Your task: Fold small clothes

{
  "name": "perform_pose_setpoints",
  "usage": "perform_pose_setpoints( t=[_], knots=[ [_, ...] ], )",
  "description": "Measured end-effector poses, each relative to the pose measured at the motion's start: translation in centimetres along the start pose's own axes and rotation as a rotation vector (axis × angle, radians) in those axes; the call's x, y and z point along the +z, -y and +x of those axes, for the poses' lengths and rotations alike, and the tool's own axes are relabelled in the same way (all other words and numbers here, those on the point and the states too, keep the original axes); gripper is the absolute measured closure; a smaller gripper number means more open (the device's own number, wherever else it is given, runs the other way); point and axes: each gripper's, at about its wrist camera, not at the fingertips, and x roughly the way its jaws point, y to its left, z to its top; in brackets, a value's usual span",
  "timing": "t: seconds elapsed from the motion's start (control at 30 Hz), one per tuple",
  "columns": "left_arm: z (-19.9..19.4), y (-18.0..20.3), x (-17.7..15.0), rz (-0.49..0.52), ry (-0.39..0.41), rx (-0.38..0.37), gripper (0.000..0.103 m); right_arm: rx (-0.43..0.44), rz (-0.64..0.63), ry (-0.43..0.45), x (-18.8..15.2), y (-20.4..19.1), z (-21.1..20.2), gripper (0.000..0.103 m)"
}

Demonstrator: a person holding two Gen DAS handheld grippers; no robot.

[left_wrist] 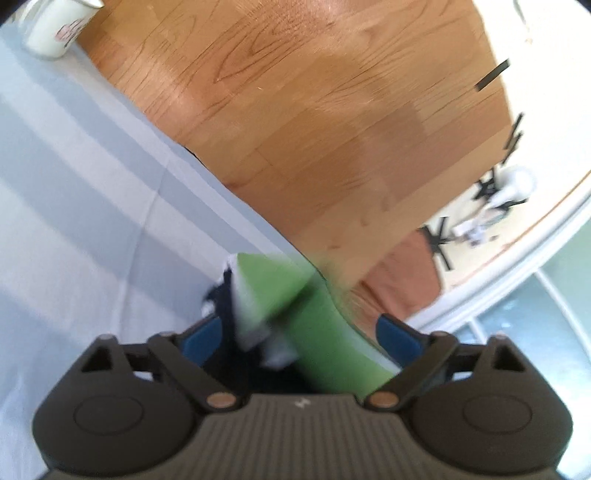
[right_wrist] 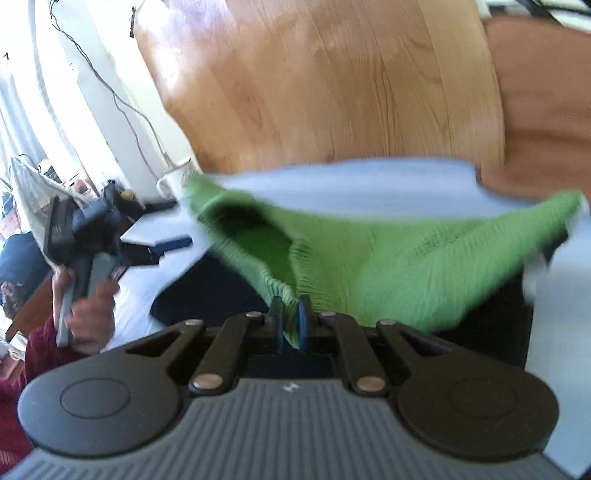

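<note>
- Right claw (right_wrist: 291, 325): its two blue pads are pressed together on the ribbed edge of a green knitted garment (right_wrist: 388, 266), which is pinched right at the claw's tips.
- From that pinch the green garment spreads away and to the right in the right wrist view, lifted and stretched, with an open cuff or leg hole gaping just left of the pinch. The picture is blurred, so I cannot tell what kind of garment it is.
- Under the garment lies something dark (right_wrist: 207, 295), and beyond it a pale blue cloth (right_wrist: 351, 188) covers the tabletop.
- Left claw (left_wrist: 301, 336): its jaws stand wide apart, one blue pad (left_wrist: 201, 338) on each side, and neither pad presses on anything.
- In the left wrist view a green fold of the garment (left_wrist: 317, 332), with white and dark parts beside it, lies between the spread jaws near the right pad; whether it touches that pad I cannot tell.
- At the left of the right wrist view, a hand (right_wrist: 90, 317) in a dark red sleeve grips the handle of the left claw, well apart from the pinch.
- Farther off, a white mug (left_wrist: 55, 29) stands on the pale blue cloth near its edge.
- Beyond the cloth's edge is wooden floor (left_wrist: 314, 110).
</note>
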Motion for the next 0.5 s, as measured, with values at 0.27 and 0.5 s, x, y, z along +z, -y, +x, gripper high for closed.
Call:
perform_pose_setpoints(
  t=[0.27,0.5],
  knots=[
    [-0.2,1.2,-0.7,0.064,-0.018,0.104,0.003,0.015,0.042,0.002,-2.5,-0.3,0.8,0.085],
    [3.4,1.3,-0.6,0.101,-0.111,0.198,0.07,-0.086,0.104,0.241,-1.8,2.1,-6.0,0.074]
  ],
)
